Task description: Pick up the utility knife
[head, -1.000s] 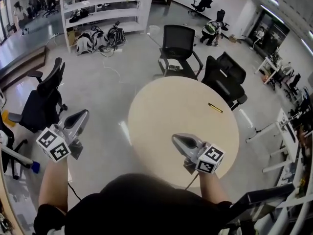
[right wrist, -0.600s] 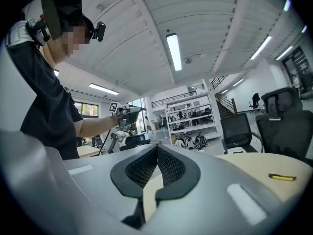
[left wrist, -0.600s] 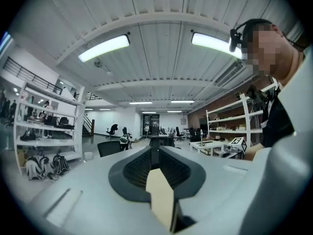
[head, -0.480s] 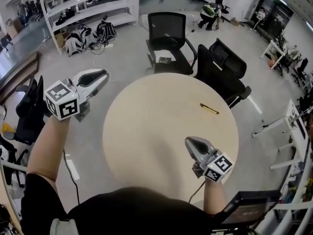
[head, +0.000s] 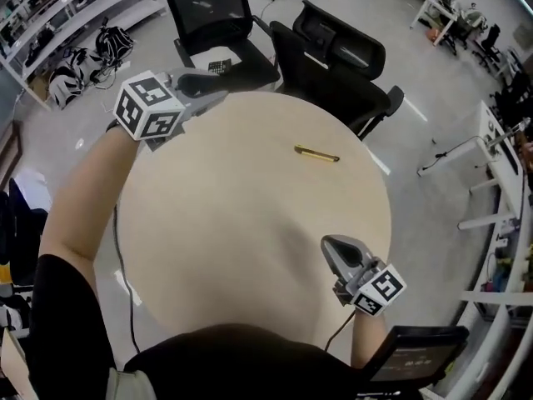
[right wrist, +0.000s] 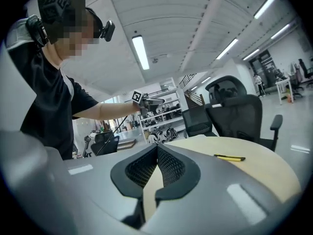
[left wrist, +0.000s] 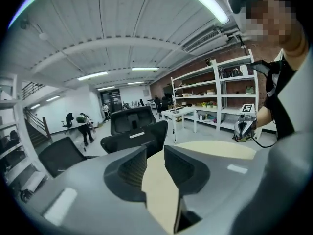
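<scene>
A slim yellow and black utility knife (head: 316, 153) lies on the round beige table (head: 241, 223), toward its far right part; the right gripper view also catches the knife (right wrist: 229, 157). My left gripper (head: 218, 90) hovers over the table's far left edge, well left of the knife. Its jaws are opening, with a clear gap and nothing between them (left wrist: 154, 169). My right gripper (head: 331, 246) sits above the near right part of the table, its tips touching and empty (right wrist: 157, 148). Each gripper shows in the other's view.
Two black office chairs (head: 333, 52) stand close behind the table's far edge. White shelving with bags (head: 75, 23) lines the far left. A white desk (head: 500, 173) stands at the right. A dark monitor (head: 412, 361) sits near my right elbow.
My left gripper swung from beside the table at the left up to the table's far left edge, and its jaws parted. The right gripper shifted slightly right. The view tilted toward the table.
</scene>
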A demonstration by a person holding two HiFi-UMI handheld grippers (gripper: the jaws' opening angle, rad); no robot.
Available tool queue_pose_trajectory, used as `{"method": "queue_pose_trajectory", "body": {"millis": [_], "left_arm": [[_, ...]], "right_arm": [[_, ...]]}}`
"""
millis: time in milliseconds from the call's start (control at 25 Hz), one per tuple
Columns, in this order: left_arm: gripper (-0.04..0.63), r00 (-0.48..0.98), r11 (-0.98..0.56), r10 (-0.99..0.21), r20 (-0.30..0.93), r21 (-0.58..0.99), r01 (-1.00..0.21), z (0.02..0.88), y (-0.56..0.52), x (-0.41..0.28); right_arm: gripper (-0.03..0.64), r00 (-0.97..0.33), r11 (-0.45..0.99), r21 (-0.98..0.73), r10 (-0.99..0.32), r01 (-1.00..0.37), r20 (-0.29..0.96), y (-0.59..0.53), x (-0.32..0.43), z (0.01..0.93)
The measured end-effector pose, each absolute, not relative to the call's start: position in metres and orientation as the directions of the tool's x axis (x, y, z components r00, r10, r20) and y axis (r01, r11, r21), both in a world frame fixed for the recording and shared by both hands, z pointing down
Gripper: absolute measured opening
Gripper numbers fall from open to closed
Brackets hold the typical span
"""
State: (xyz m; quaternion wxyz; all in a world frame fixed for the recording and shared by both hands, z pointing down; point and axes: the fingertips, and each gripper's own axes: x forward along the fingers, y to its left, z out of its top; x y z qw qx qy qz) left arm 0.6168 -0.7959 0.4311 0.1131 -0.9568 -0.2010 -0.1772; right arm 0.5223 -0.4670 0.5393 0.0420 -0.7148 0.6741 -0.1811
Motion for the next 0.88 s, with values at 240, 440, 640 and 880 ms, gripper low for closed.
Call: {"method": "queue_pose_trajectory", "body": {"millis": [240,440,640,880], "left_arm": [[0.126,0.683,-0.766,0.497,0.535,-0.099,0.635,0.546,-0.715,0.75],[0.18,0.47,-0.619,0.525,0.71,-0.061,0.783,0.653,-0.649,0.795],[0.202,0.334,-0.516,0.482,0.81,-0.046,0.855,0.735,-0.616,0.805],[0.212,0.303,-0.458,0.407,0.862,-0.094,0.884,0.777,-0.602,0.815]], "right_arm": [[0.015,0.14,-0.215,-0.331,-0.962,-0.919,0.236,-0.424,0.576,0.58],[0.015,0.193,-0.274,-0.346,-0.949,-0.897,0.25,-0.403,0.599,0.603],[0.015,0.212,-0.298,-0.359,-0.942,-0.884,0.26,-0.396,0.61,0.621],[0.015,0.223,-0.314,-0.379,-0.938,-0.87,0.266,-0.391,0.613,0.638]]}}
